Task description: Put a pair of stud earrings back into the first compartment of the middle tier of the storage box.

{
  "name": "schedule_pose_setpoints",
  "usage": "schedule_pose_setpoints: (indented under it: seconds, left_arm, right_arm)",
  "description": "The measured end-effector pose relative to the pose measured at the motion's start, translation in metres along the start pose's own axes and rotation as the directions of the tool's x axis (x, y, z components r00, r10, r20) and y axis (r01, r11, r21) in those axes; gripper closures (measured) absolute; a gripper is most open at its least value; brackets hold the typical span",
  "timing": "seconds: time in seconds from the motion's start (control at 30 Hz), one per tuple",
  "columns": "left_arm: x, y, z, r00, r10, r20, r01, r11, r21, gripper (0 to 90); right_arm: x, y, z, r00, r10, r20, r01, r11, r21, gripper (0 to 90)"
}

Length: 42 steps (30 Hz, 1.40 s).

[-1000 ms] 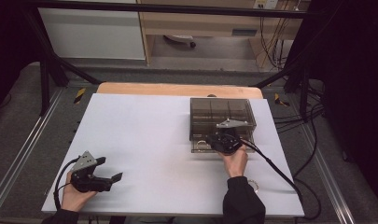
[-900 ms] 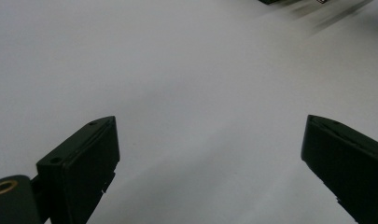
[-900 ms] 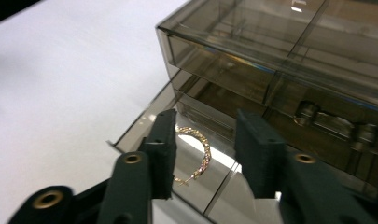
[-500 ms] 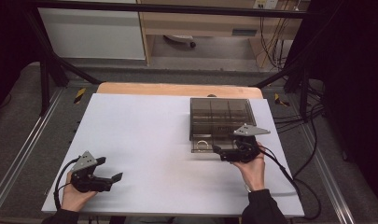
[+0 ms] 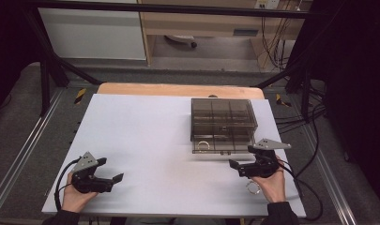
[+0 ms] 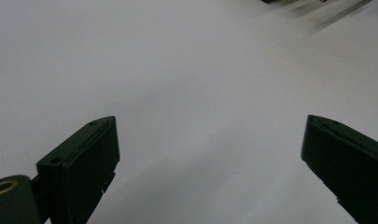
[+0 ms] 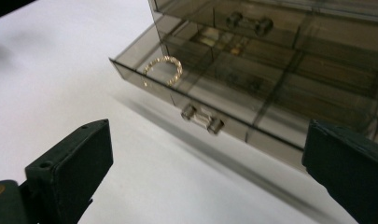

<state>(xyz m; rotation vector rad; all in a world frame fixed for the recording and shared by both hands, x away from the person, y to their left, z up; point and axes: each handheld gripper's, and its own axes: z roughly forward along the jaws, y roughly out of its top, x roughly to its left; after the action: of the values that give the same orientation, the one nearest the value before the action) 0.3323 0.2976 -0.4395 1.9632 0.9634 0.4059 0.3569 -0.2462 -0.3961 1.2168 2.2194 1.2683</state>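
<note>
Lower left of the high view: left hand-held gripper [image 5: 113, 180] is held low over the white bench [image 5: 145, 140], jaws spread wide, nothing between them. In the left gripper view the same is seen: both black jaws well apart at the bottom corners, w/ bare white bench surface between.

Lower right of the high view: right hand-held gripper [image 5: 233, 165] is held by a hand [image 5: 269, 183], jaws released & empty, pointing toward frame left, just below the drawer front. A small ring-like item [image 5: 252, 187] is seen on the bench beside that hand; detail too small to tell.

Farther up, right of centre: a smoky transparent drawer box [image 5: 223, 117] sits on the bench. Its lower drawer [image 5: 220, 147] is pulled out partway toward the bottom of the frame. In the right gripper view the drawer [image 7: 210, 93] is seen between the open jaws, its small handle [image 7: 201, 119] at frame centre, not touched. A gold bracelet [image 7: 164, 70] lies in the drawer's left front compartment, upper left of centre. Upper drawer handle [image 7: 249, 22] is seen at the frame top.
</note>
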Motion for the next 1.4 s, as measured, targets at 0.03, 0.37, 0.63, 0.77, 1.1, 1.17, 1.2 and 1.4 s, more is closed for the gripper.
schedule_pose_setpoints:
  seconds: [0.03, 0.37, 0.63, 0.77, 1.1, 1.17, 1.2, 1.4]
  left_arm:
    - [0.0, 0.0, 0.0, 1.0, -0.001, 0.0, 0.001, 1.0, -0.001, 4.3]
    - [0.0, 0.0, 0.0, 1.0, -0.001, 0.0, 0.001, 1.0, -0.001, 4.3]
    - [0.0, 0.0, 0.0, 1.0, -0.002, 0.0, 0.002, 1.0, -0.002, 4.3]
    - [0.0, 0.0, 0.0, 1.0, -0.001, 0.001, 0.001, 1.0, -0.001, 4.3]
    - [0.0, 0.0, 0.0, 1.0, 0.0, 0.002, 0.0, 1.0, 0.0, 4.3]
    - [0.0, 0.0, 0.0, 1.0, 0.0, 0.003, 0.0, 1.0, 0.0, 4.3]
    - [0.0, 0.0, 0.0, 1.0, -0.002, 0.002, 0.002, 1.0, -0.001, 4.3]
    - [-0.001, 0.0, 0.0, 1.0, 0.0, 0.003, 0.0, 1.0, -0.001, 4.3]
  right_arm:
    - [-0.001, -0.004, -0.002, 1.0, 0.0, 0.001, 0.0, 1.0, 0.007, 2.3]
    - [-0.009, -0.033, -0.011, 0.9999, 0.012, 0.008, -0.013, 0.998, 0.065, 2.4]
    - [-0.018, -0.052, -0.017, 0.9991, 0.04, 0.013, -0.041, 0.995, 0.092, 6.5]
    - [-0.021, -0.062, -0.023, 0.9991, 0.04, 0.016, -0.042, 0.994, 0.105, 13.8]
    - [-0.025, -0.074, -0.029, 0.9976, 0.046, 0.052, -0.054, 0.986, 0.155, 29.4]
    - [-0.026, -0.075, -0.03, 0.9961, 0.066, 0.058, -0.075, 0.985, 0.154, 34.3]
    - [-0.027, -0.075, -0.031, 0.9961, 0.065, 0.06, -0.073, 0.985, 0.155, 37.6]
    - [-0.025, -0.076, -0.03, 0.9961, 0.062, 0.062, -0.073, 0.978, 0.195, 52.9]
